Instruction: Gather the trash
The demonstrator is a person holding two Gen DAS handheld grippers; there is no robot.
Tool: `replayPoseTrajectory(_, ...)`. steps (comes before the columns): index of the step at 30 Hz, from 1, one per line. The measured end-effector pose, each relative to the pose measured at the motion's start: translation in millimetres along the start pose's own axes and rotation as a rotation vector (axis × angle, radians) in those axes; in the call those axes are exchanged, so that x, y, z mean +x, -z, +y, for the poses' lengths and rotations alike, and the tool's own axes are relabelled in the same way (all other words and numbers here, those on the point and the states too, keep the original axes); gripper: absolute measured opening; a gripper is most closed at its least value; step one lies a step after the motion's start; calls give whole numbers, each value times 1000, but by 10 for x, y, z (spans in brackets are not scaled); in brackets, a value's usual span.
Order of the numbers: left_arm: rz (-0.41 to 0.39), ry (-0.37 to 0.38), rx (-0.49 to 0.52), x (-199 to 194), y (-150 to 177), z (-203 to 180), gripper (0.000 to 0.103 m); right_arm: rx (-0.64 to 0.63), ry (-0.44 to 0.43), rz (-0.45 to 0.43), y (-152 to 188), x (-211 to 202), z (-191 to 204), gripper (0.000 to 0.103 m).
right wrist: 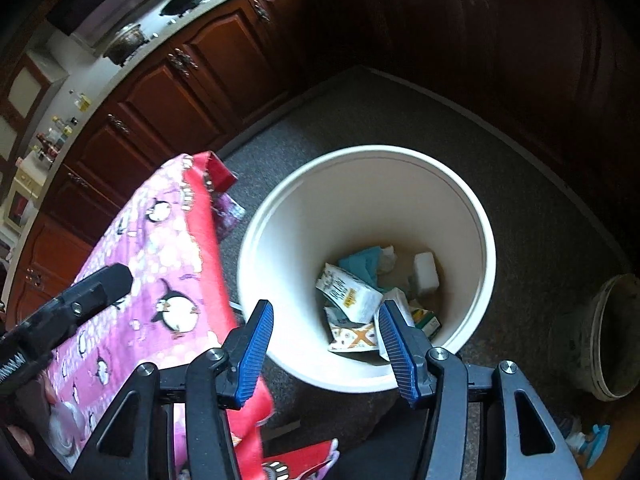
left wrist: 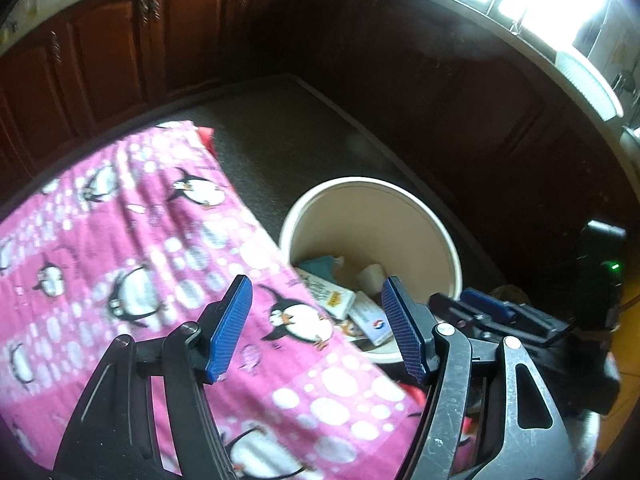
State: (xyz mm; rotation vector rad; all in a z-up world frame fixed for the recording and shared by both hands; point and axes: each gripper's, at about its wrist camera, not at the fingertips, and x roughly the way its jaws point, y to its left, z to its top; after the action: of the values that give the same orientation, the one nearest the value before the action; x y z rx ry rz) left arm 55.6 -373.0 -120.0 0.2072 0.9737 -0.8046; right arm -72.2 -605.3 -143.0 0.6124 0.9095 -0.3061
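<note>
A white round bin (right wrist: pixel 476 216) stands on the grey carpet beside a table under a pink penguin cloth (right wrist: pixel 160 264). Inside lie several pieces of trash: a white printed packet (right wrist: pixel 352 290), a teal scrap (right wrist: pixel 362 262), a white block (right wrist: pixel 426 270) and small cartons (right wrist: pixel 426 320). My right gripper (right wrist: pixel 326 352) is open and empty above the bin's near rim. My left gripper (left wrist: pixel 316 328) is open and empty over the cloth's edge; the bin (left wrist: pixel 400 208) and trash (left wrist: pixel 340 300) lie just beyond it. The right gripper's body (left wrist: pixel 520 320) shows at right in the left wrist view.
Dark wooden kitchen cabinets (right wrist: pixel 192 92) curve around the back, under a light countertop (left wrist: pixel 520 40). A second dirty pail (right wrist: pixel 616 336) stands at the right on the floor. A blue spray bottle (right wrist: pixel 592 440) lies near it. Grey carpet (left wrist: pixel 288 140) lies around the bin.
</note>
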Motion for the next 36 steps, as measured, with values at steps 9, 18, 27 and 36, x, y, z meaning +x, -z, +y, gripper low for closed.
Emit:
replayPoseTrajectory(9,-41,-56,5,-313,171,121,66,-36,50,-62,62,-227,233,53)
replayPoseTrajectory(18,-151,-96,-5,-698,177,162,66,-55,71,-218,94,-596,472,53)
replayPoseTrajectory(27,-267,-93,1,-1222,186,210,66,-136,101,-349,88,-961,853,53)
replayPoseTrajectory(36,-368,-106,1,-1651,261,291,66,-185,172,-548,206,-1392,1149,80)
